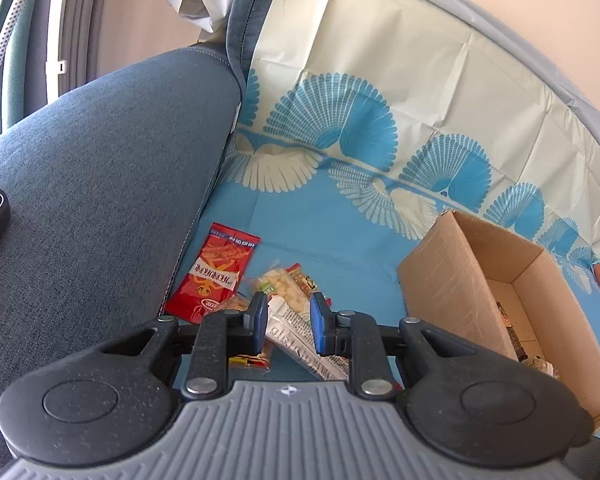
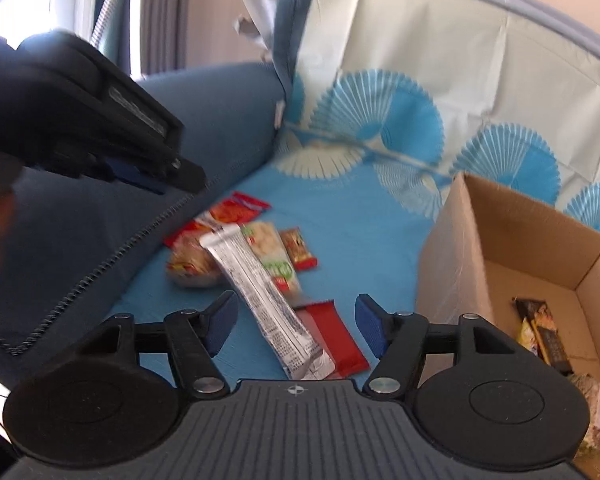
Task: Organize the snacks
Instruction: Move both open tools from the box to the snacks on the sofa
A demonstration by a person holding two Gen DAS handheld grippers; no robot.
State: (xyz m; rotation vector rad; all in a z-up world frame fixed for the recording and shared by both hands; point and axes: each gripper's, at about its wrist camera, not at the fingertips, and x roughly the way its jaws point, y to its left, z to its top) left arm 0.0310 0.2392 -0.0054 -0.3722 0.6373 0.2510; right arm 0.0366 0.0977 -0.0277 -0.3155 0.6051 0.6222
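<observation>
Our left hand-held gripper (image 1: 288,322) hovers low over the snack pile with its jaws narrow. The silver wrapper (image 1: 300,334) passes between the blue pads, but we cannot tell if they press on it; it seems to lie on the cloth below. Our right hand-held gripper (image 2: 294,326) stands wide and holds nothing. In its view the same long silver wrapper lies on the blue cloth (image 2: 340,220) just ahead of the jaws, with a red packet (image 2: 332,340) partly under its near end.

Further out we see the rest of the snacks close together: a clear bag of pale pieces (image 2: 268,248), a small red-brown packet (image 2: 298,250), a round wrapped bun (image 2: 192,268) and a big red packet (image 1: 216,276) beside the sofa armrest (image 1: 100,200). To the right stands an open cardboard box (image 2: 500,236) with some dark snack bars (image 2: 544,332) already inside.

We judge that the sorting is partly done and the picking step is in hand. The next move asks for one gripper to come down, close on one wrapper alone, and carry it over the box wall.
</observation>
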